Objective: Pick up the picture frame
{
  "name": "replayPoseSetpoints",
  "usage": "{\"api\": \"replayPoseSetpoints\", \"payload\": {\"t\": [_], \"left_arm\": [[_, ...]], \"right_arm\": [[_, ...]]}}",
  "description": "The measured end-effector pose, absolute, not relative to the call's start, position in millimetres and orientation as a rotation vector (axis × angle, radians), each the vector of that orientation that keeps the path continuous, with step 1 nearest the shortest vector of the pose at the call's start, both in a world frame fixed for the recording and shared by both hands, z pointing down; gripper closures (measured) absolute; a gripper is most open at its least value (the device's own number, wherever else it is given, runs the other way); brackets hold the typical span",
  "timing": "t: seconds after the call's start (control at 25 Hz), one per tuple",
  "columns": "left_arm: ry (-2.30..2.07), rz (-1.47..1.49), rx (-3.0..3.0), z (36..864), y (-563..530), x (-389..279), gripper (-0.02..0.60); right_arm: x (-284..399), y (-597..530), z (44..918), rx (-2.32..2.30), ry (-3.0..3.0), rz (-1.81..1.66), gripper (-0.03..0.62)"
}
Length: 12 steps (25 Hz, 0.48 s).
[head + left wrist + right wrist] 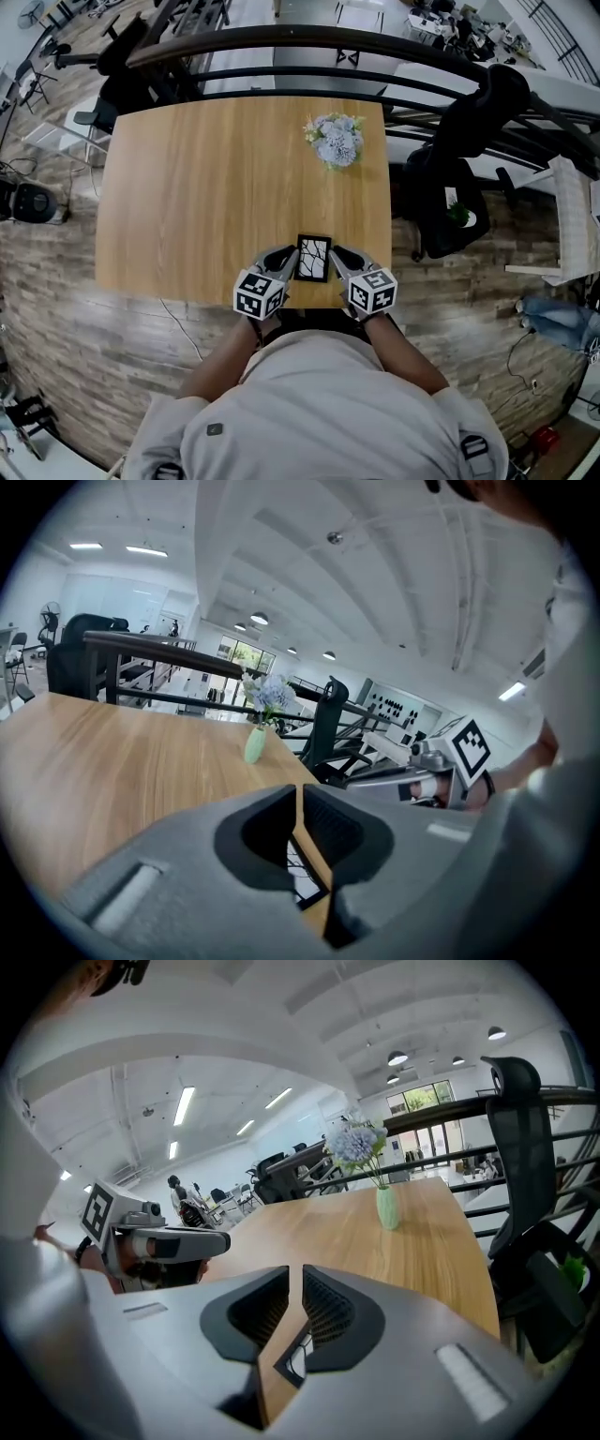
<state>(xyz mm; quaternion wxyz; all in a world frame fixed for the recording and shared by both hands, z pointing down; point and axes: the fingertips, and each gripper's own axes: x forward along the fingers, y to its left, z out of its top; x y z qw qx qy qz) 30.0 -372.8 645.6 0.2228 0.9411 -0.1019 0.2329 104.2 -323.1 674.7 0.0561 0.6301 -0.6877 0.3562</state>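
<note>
The picture frame [313, 258] is small and black, with a white sheet crossed by dark lines. It lies flat on the wooden table [206, 187], close to the near edge. My left gripper [286, 261] is just left of the frame and my right gripper [339, 258] just right of it, so they flank it. In the left gripper view the jaws [300, 799] stand a narrow slit apart with nothing between them, and the frame [305, 878] shows below the slit. The right gripper [295, 1283] looks the same, with the frame [295, 1358] under it.
A pale green vase of blue and white flowers [336, 139] stands at the table's far right. A black office chair [450, 187] sits off the right edge. Dark railings [309, 42] run behind the table. The person's torso is tight against the near edge.
</note>
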Motion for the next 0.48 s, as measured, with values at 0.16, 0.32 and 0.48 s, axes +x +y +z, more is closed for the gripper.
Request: {"api": "replayPoseSetpoints", "payload": {"t": [0.16,0.32,0.48], "left_arm": [[-0.307,0.722,2.549,685,-376,35,0.547],[-0.307,0.792,2.481,723,-371,38,0.538],[-0.316,0.856,2.426,757,-372,41,0.524]], "right_arm": [[112,-321,713,1.852,-2.034,1.214,0.523],[118,-313,749,1.794,-1.963,1.315,0.514],[120,-312,779,1.735,-1.922,1.351,0.499]]}}
